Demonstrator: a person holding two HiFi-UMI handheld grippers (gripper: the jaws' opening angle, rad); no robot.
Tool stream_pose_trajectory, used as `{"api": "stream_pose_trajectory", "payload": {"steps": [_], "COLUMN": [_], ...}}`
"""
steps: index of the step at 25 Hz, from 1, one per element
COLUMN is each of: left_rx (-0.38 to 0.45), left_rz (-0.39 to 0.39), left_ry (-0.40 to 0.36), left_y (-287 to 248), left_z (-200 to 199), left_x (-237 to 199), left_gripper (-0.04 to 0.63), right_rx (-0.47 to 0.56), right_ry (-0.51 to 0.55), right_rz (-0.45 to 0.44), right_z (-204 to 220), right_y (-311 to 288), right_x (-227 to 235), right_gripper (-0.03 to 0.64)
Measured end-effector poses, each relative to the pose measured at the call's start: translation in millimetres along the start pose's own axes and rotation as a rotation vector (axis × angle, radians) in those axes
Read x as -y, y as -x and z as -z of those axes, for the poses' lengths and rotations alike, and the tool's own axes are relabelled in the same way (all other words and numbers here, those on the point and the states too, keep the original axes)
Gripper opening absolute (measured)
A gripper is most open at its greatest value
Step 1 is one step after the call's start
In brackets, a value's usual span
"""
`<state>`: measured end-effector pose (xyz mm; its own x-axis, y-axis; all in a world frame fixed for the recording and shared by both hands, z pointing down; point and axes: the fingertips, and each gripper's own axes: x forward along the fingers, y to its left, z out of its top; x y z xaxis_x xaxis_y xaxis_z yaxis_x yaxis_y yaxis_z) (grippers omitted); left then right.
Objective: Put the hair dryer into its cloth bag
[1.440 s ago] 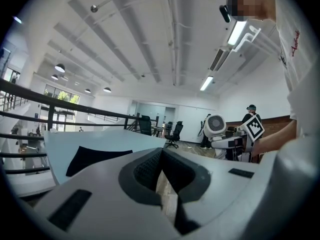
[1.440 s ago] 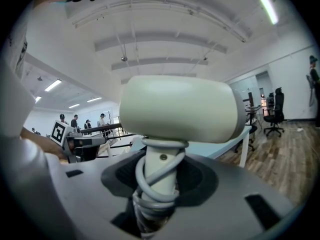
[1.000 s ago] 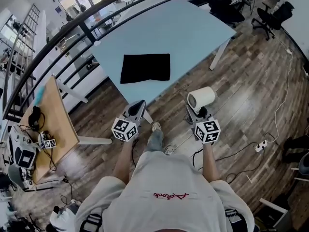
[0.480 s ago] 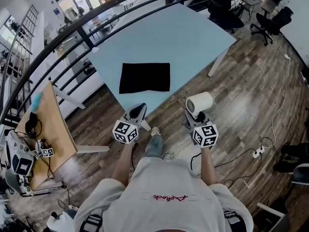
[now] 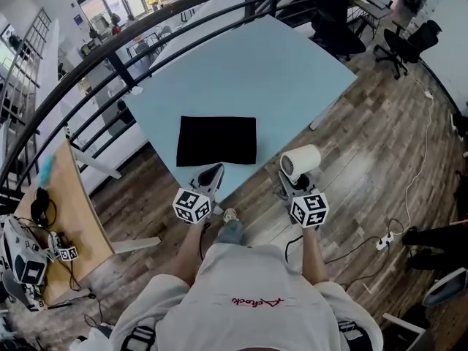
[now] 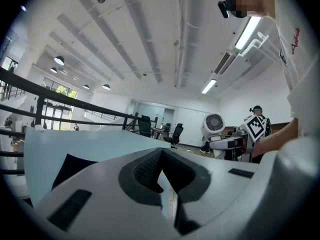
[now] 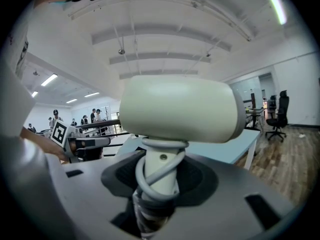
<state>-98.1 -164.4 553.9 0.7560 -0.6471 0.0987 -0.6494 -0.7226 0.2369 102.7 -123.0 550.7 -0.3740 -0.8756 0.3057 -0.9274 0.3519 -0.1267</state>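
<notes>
A black cloth bag [image 5: 216, 140] lies flat near the front edge of the light blue table [image 5: 248, 64]. My left gripper [image 5: 211, 174] hovers just short of the bag's near edge, shut with nothing in it. In the left gripper view the shut jaws [image 6: 161, 154] point over the table [image 6: 75, 141], with the bag [image 6: 74, 167] low on the left and the hair dryer [image 6: 214, 125] off to the right. My right gripper [image 5: 295, 182] is shut on the handle of the cream hair dryer [image 5: 301, 161], upright beside the table's corner. A grey cord wraps that handle [image 7: 159, 176].
A black railing [image 5: 110, 57] runs behind the table. A wooden side desk [image 5: 66, 189] with electronics stands at the left. Office chairs [image 5: 409, 35] are at the back right. A white cable and power strip [image 5: 386, 238] lie on the wood floor to the right.
Both grippers have moved forward toward the table. The left one now sits close to the bag's near edge, and the hair dryer has travelled along in the right one.
</notes>
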Motion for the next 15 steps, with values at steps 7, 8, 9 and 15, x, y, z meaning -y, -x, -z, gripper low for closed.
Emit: {"api": "stream_pose_trajectory", "payload": {"steps": [7, 8, 9, 15], "left_rx": [-0.018, -0.019, -0.019, -0.025], "left_rz": [0.035, 0.042, 0.048, 0.08], "left_ry": [0.038, 0.042, 0.046, 0.071], "left_y": [-32.5, -36.6, -40.2, -54.3], "left_z": [-11.7, -12.5, -13.5, -13.8], "left_x": [-36.2, -40.4, -44.2, -61.2], "left_gripper": [0.008, 0.008, 0.008, 0.008], "right_rx": [-0.013, -0.014, -0.015, -0.016], "right_ry": [0.01, 0.013, 0.016, 0.022], "right_rz": [0.017, 0.017, 0.018, 0.037], "right_z": [-29.2, -32.7, -36.1, -49.4], "right_y": [-50.7, -57.6, -63.8, -88.8], "right_x": [3.8, 3.3, 2.7, 3.2], "right_gripper": [0.184, 0.184, 0.184, 0.184]}}
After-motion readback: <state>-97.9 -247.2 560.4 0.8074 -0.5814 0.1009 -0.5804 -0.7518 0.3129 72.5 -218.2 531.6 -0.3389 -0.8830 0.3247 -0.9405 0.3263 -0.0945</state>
